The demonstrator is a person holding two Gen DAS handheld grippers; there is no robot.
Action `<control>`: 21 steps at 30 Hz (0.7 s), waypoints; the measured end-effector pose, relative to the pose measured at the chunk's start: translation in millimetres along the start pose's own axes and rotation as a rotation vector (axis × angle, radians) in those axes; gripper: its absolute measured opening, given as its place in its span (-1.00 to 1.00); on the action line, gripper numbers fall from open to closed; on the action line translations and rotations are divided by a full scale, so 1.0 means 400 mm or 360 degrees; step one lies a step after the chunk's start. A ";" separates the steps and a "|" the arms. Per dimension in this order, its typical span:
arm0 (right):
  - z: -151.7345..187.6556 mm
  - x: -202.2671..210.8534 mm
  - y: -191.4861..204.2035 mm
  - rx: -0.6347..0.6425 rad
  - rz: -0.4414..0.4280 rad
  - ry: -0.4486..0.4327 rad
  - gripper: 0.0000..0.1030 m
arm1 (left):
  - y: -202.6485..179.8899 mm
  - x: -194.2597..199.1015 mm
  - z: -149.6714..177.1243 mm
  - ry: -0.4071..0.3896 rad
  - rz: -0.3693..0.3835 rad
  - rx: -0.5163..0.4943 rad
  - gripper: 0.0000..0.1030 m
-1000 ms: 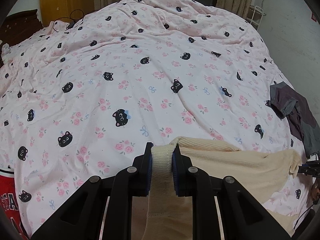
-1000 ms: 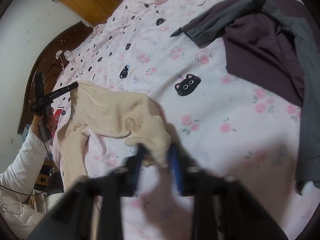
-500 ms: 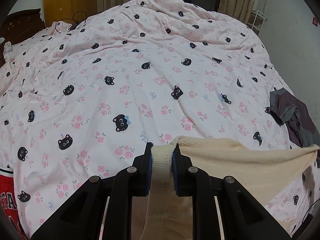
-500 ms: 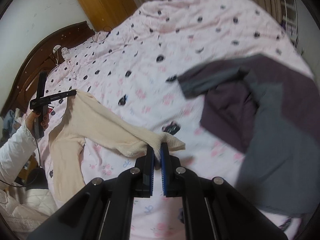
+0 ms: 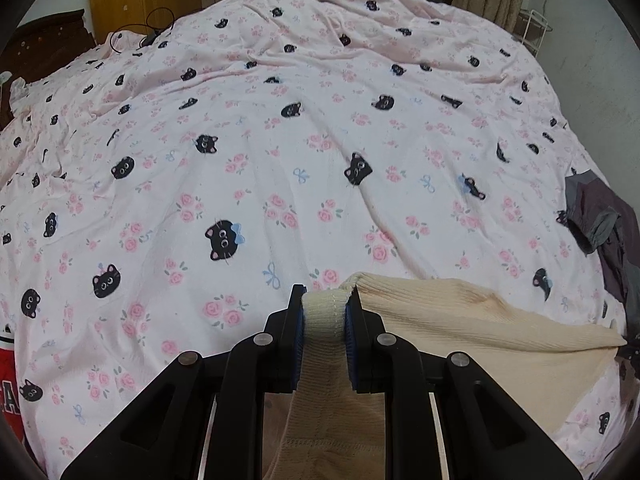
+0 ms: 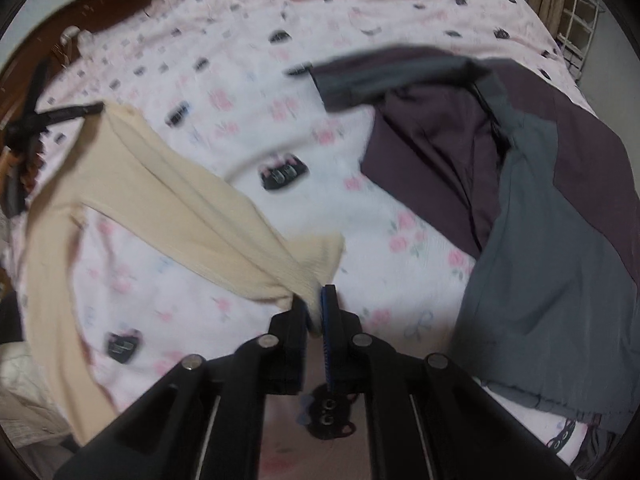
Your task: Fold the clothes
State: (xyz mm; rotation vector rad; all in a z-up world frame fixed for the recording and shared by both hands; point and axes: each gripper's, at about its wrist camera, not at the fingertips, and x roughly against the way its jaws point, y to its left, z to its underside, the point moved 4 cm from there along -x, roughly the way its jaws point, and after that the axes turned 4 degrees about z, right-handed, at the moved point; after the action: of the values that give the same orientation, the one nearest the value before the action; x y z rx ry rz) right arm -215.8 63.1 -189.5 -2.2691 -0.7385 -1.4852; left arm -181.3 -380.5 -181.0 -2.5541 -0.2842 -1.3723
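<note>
A cream ribbed knit top (image 5: 460, 320) hangs stretched between my two grippers over a bed with a pink cat-print cover (image 5: 280, 140). My left gripper (image 5: 323, 312) is shut on one corner of the top; the cloth drops down between its fingers. My right gripper (image 6: 316, 308) is shut on the other corner (image 6: 304, 280), and the top (image 6: 180, 200) runs from it to the left gripper (image 6: 60, 114) at the far left. That view is blurred.
A dark purple and grey garment (image 6: 540, 200) lies spread on the bed to the right, also at the right edge of the left wrist view (image 5: 600, 224). A red garment (image 5: 8, 380) lies at the lower left. A wooden headboard (image 6: 60, 20) and wardrobe stand behind.
My right gripper has swung up and away from the left, pulling the cream top taut between the two. My left gripper has risen a little, still holding its corner.
</note>
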 end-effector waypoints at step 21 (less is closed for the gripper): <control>-0.063 -0.030 -0.144 -0.0637 -0.0681 0.0122 -0.27 | -0.006 -0.003 0.005 -0.0004 -0.0006 -0.0009 -0.70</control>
State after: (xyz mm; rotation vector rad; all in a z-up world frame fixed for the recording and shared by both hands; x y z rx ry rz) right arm -272.1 93.6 -191.0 -2.4175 -1.0307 -2.0632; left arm -181.0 -377.8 -183.1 -2.5613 -0.2865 -1.3730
